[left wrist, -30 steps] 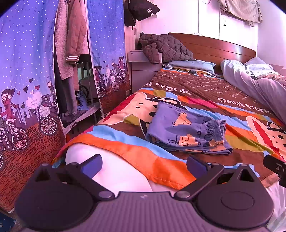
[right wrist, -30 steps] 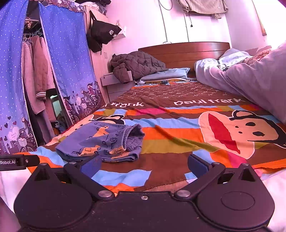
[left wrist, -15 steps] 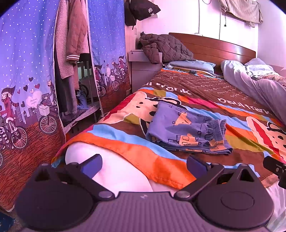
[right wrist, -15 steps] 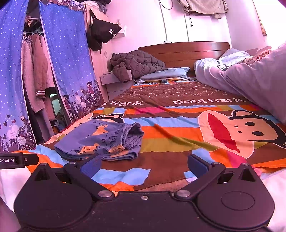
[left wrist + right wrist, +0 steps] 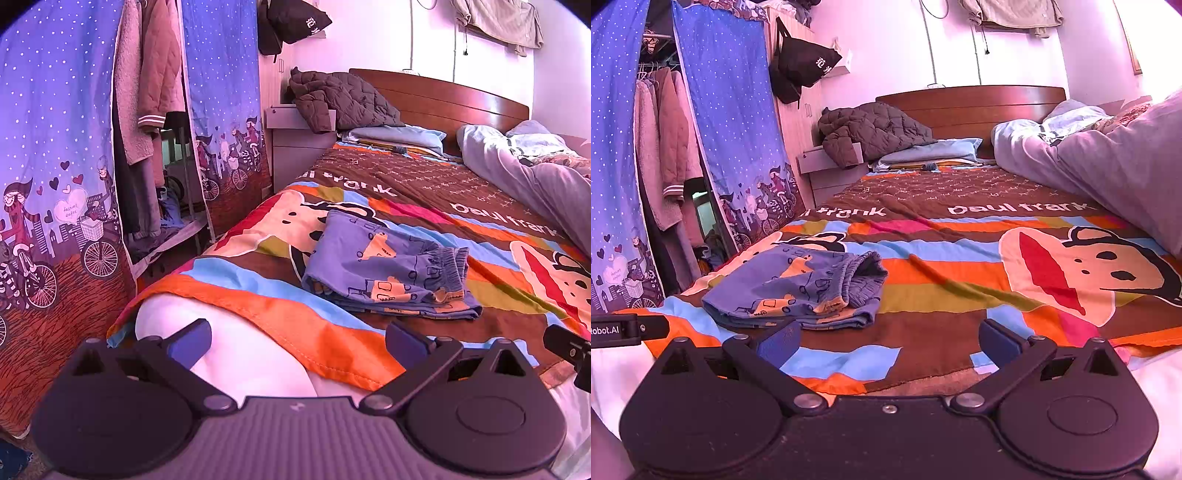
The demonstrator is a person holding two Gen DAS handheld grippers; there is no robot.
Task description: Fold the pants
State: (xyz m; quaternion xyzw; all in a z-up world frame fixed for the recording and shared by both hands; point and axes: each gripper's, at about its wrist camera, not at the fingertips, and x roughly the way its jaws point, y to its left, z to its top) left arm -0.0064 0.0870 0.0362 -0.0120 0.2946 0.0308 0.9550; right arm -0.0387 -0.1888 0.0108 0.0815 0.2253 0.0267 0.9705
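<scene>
Left wrist view showed the left gripper [image 5: 297,341] spread wide, holding nothing, short of the folded blue cartoon-print cotton pants [image 5: 388,269]. The right gripper [image 5: 888,339] likewise gaped empty near them.

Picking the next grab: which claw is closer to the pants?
The right claw. The pants lie just beyond its left finger; from the left claw they sit farther off, across a strip of bedspread.

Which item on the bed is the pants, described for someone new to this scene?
Start at the striped cartoon-monkey bedspread. Near its wardrobe-side edge, by the foot, lies a small folded bundle of blue cotton pants. Only it has orange vehicle prints and a gathered elastic waistband.
</scene>
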